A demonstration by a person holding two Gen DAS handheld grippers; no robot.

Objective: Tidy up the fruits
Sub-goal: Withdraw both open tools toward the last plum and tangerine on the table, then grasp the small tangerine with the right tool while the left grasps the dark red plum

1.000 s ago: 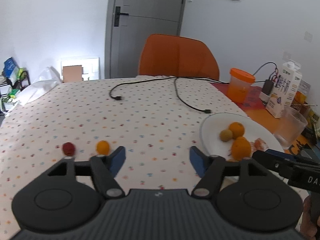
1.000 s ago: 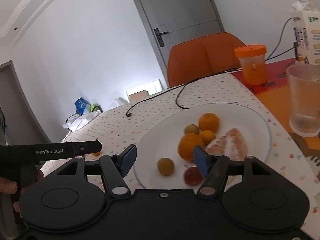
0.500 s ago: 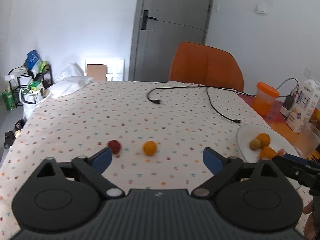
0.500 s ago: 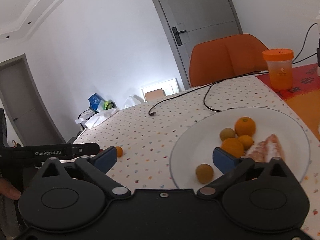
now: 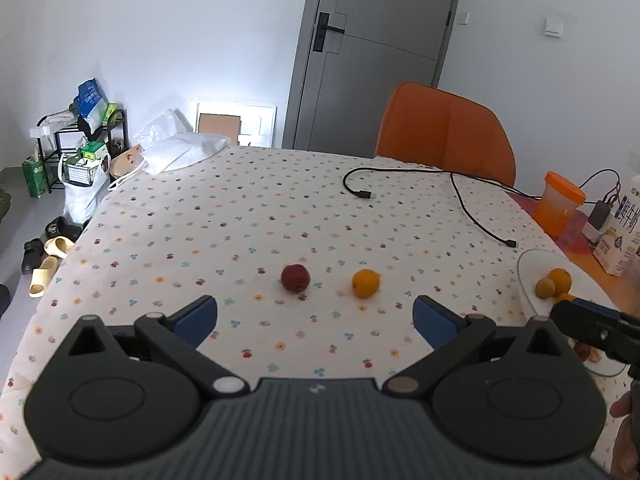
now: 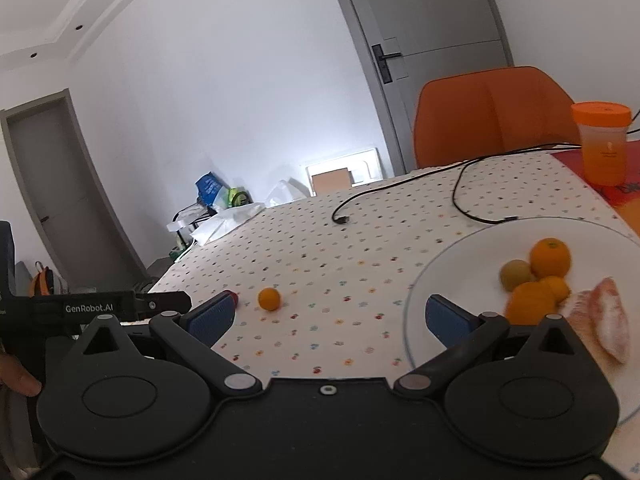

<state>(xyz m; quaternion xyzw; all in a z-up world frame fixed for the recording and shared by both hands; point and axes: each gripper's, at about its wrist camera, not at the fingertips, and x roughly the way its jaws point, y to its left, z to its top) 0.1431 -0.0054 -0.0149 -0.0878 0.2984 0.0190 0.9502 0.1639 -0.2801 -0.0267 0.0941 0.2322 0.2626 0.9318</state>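
Left wrist: left hand-held gripper (image 5: pixel 315 316) jaws opening, wide, nothing between.

In the right wrist view the red fruit (image 6: pixel 231 296) is almost wholly hidden behind a blue gripper pad, and the plate (image 6: pixel 448 256) is cut off by the right edge. In the left wrist view the plate (image 5: pixel 528 268) is partly covered by the right gripper, and the milk carton (image 5: pixel 622 232) is cut off.

The left tool (image 5: pixel 315 317) is opening wide, empty; the right tool (image 6: pixel 329 317) gapes empty.
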